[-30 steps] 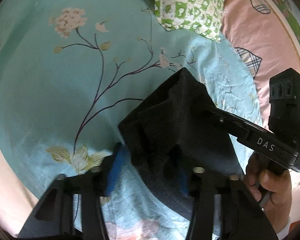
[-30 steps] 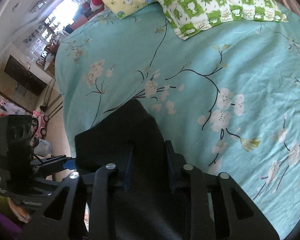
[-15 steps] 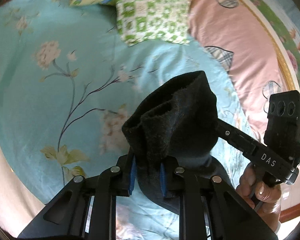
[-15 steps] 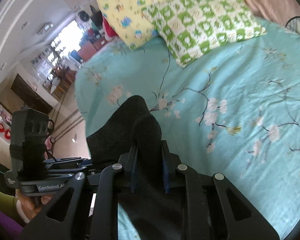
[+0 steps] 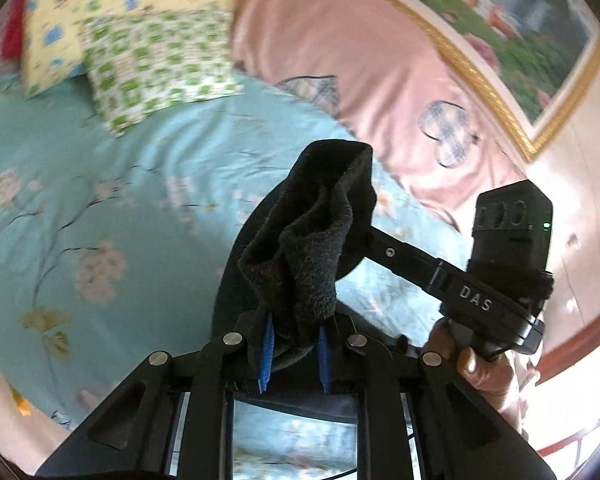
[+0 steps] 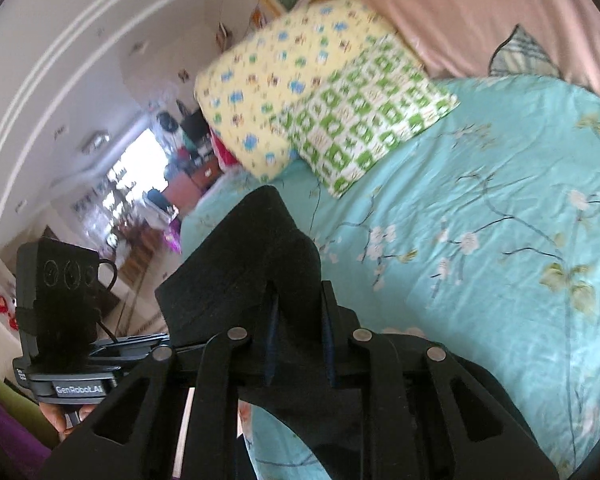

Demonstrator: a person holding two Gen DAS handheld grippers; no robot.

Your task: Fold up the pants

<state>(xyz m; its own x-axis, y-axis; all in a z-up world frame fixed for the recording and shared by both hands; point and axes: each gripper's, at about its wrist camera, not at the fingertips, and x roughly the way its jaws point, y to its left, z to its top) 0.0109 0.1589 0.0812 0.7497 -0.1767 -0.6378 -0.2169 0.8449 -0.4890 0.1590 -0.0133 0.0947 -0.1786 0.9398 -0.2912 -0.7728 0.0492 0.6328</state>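
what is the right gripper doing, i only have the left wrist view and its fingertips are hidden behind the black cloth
observer: the right gripper is shut on a fold of the black pants.
operator: how does the cloth sit on that side
observer: a peak of it stands above the pads, and more hangs below the gripper over the teal sheet. i can't tell if it touches the sheet.
operator: whats past the bed on my left
observer: a bright opening into a cluttered room, beyond the yellow pillow.
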